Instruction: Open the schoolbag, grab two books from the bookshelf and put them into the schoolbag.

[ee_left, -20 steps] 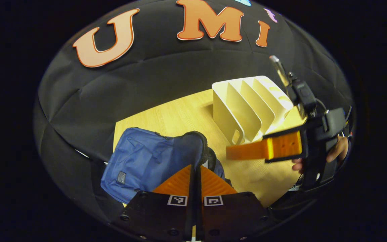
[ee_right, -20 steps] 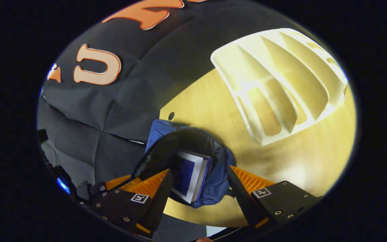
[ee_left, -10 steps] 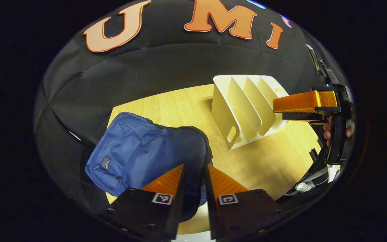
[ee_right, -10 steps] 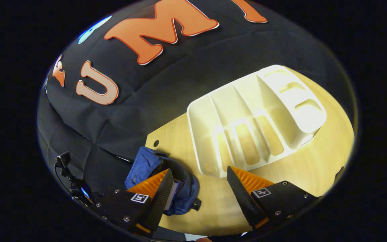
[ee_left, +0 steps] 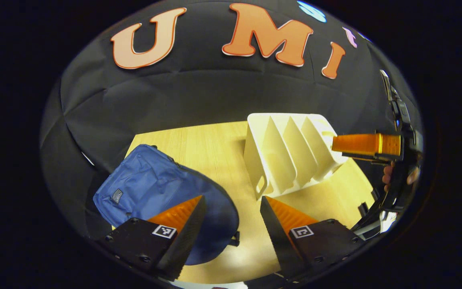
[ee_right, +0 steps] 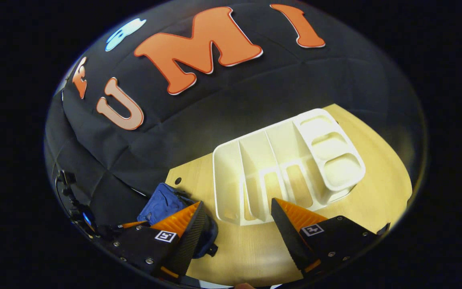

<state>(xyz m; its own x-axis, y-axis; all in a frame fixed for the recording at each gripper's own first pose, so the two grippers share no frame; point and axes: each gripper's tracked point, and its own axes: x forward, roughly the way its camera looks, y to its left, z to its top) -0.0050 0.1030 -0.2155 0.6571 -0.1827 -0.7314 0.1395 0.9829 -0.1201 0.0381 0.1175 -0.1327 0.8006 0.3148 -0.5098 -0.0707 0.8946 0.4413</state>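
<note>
Left gripper view
Left claw (ee_left: 231, 208): fingers spread wide apart, nothing between them; it hung above the near edge of the worktop.
Schoolbag (ee_left: 150, 188): blue, lying flat on the left part of the worktop (ee_left: 215, 148), partly behind the left finger of the claw; a small dark patch showed on its front. Whether its mouth stood open could not be told from here.
Bookshelf (ee_left: 291, 156): cream-white rack with upright dividers, standing on the worktop to the right of the schoolbag, apart from it; the slots that faced the camera held no books.
Right claw (ee_left: 339, 144): seen from the side at the right edge, level with the top of the bookshelf and just beside its right end; how far its fingers stood apart could not be told from this angle.
Hand (ee_left: 389, 178): fingertips visible on the grip below that claw.

Right gripper view
Right claw (ee_right: 237, 216): fingers wide apart, gripping nothing, held above the worktop (ee_right: 375, 188) and looking down on it.
Bookshelf (ee_right: 287, 168): seen from above, between and beyond the two fingers; open slots on its left part, three small trays along its right end.
Schoolbag (ee_right: 163, 202): at the lower left, near the worktop's corner, partly behind the left finger; to the left of the bookshelf and not touching it.
Books: none could be made out on the rack or in the bag.
</note>
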